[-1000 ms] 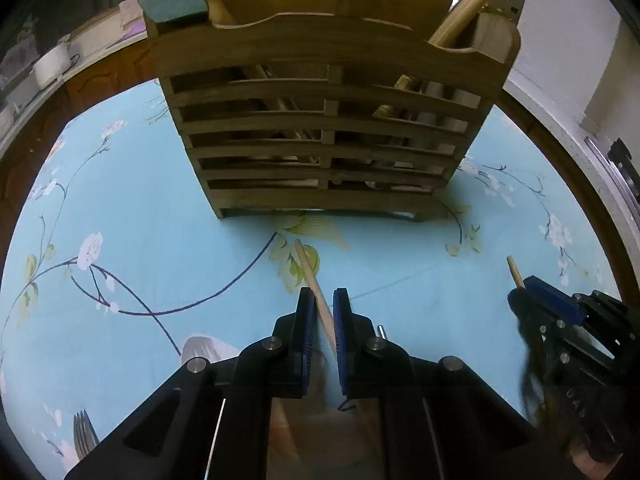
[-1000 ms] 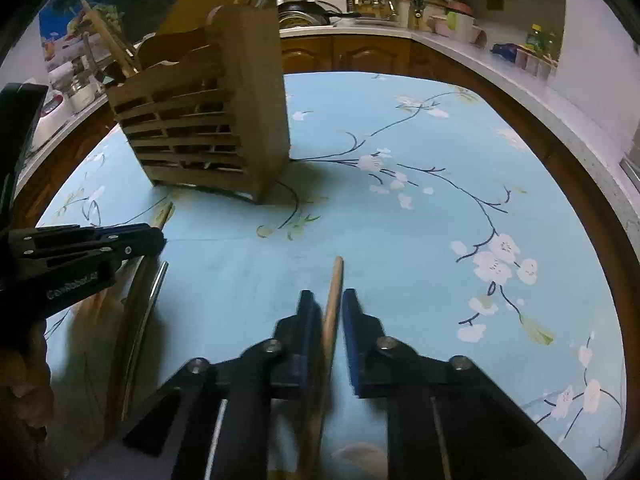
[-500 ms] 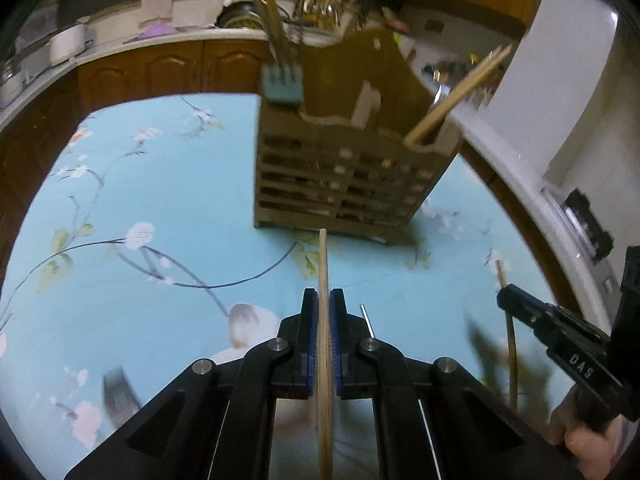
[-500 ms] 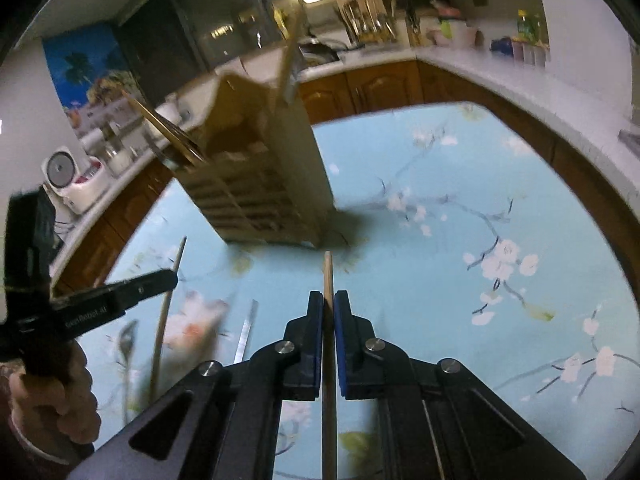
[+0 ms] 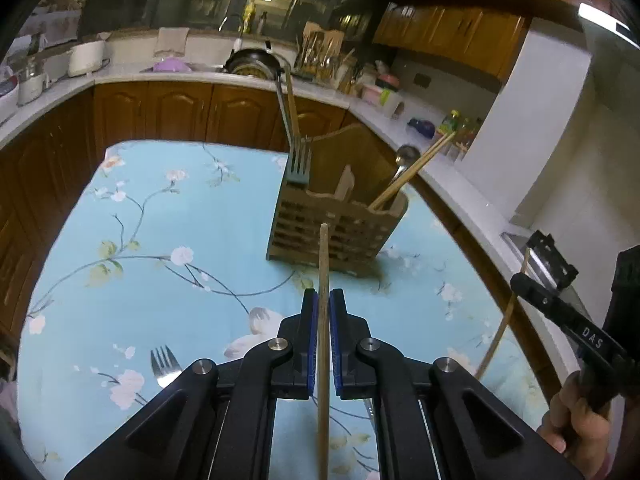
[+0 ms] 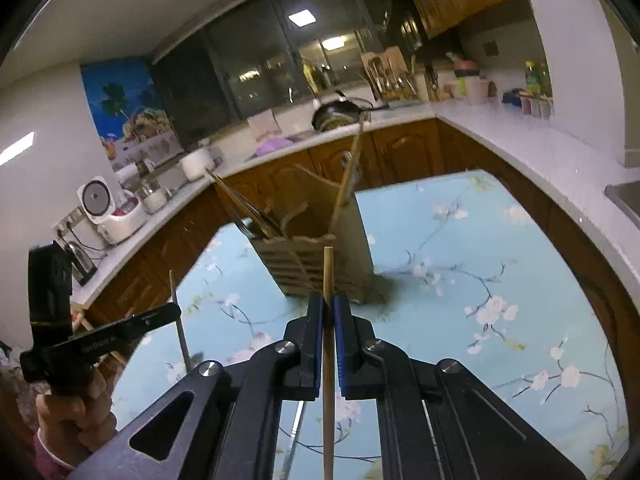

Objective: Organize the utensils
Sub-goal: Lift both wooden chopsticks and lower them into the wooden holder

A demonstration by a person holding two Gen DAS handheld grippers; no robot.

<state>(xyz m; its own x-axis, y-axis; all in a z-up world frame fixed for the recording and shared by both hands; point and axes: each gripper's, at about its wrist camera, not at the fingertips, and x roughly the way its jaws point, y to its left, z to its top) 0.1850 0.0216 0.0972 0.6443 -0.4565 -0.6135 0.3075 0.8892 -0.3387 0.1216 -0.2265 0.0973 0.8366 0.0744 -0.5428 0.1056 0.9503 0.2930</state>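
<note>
On the left of the left wrist view a loose fork (image 5: 163, 365) lies flat on the blue flowered worktop (image 5: 120, 292), tines pointing away from the camera. The left claw (image 5: 323, 320) is above the worktop, pinching a wooden chopstick (image 5: 323, 304) between its blue pads; the stick's long axis runs straight forward along the fingers, its tip pointing toward the slatted wooden utensil holder (image 5: 336, 232) standing farther back on the worktop. The holder carries an upright fork (image 5: 298, 160) at its left end and a leaning chopstick and spoon at its right. To the right, the right claw (image 6: 328, 312) is likewise pinched on a second chopstick (image 6: 328, 312), lined up with its fingers and aimed at the same holder (image 6: 320, 256). In the left wrist view this stick (image 5: 506, 316) shows at the right edge, slanting up and to the right.
</note>
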